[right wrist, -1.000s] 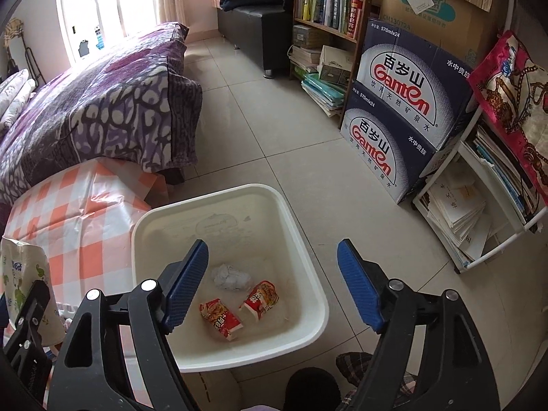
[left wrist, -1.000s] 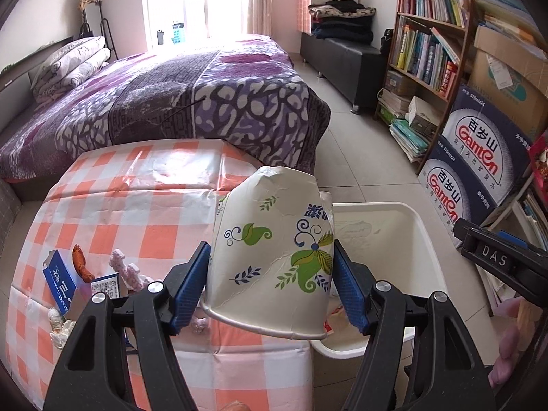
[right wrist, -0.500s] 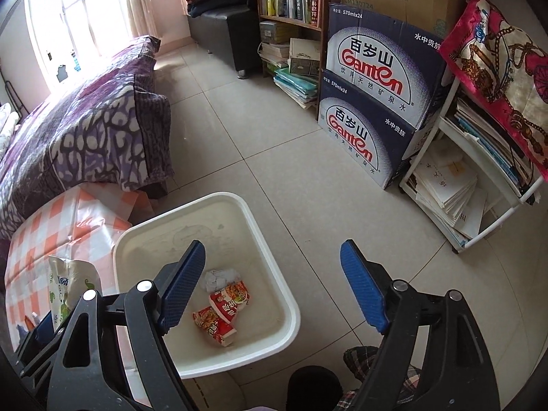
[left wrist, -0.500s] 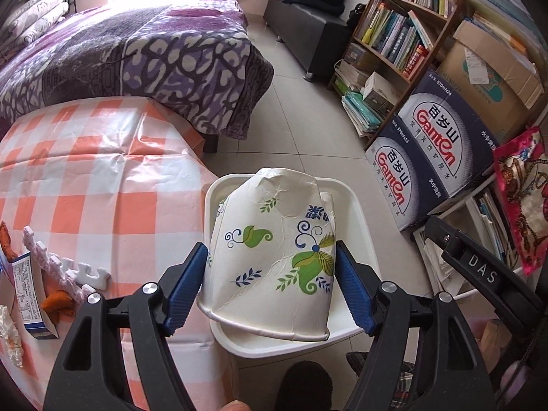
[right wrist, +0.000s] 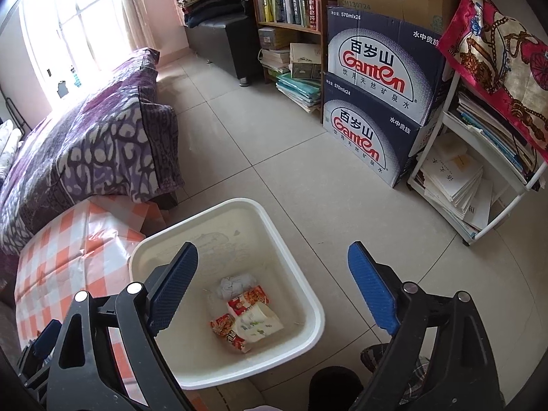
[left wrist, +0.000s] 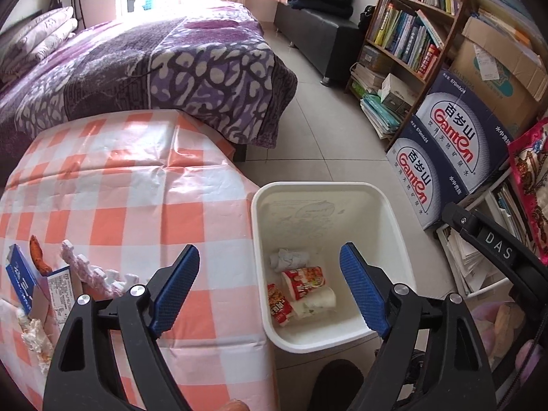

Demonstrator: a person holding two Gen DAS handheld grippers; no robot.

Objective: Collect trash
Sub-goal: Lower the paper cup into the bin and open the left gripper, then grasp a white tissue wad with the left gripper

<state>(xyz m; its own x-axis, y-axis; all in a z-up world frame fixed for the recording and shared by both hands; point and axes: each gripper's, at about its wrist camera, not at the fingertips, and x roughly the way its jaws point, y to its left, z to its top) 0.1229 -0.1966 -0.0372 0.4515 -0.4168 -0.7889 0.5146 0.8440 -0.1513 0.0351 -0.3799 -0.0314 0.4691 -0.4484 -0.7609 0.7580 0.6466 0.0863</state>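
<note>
Standing beside the checked table [left wrist: 137, 185], the white bin [left wrist: 394, 212] holds the paper cup [left wrist: 316, 301] (on its side, at 6 o'clock of the crumpled tissue [left wrist: 287, 260]); left hand-held gripper [left wrist: 270, 291] and right hand-held gripper [right wrist: 274, 287] both gape wide, empty.

Bin [left wrist: 394, 212]: top open, unobstructed from above; floor half covered by cup [left wrist: 316, 303], 2 wrappers [left wrist: 303, 279] and a wad [left wrist: 287, 260]; far half bare.
Table [left wrist: 137, 178]: far and middle cloth bare; near-left corner crowded with box [left wrist: 20, 277], foam strip [left wrist: 92, 275] and scraps [left wrist: 32, 335].
Table edge touches the bin's left wall; no gap there.
Floor [right wrist: 291, 157]: open tiles beyond and right of the bin.
Obstacles: bed [left wrist: 154, 68] behind the table; 2 stacked cartons [right wrist: 376, 102] and rack [right wrist: 472, 185] at right, well apart from the bin.
</note>
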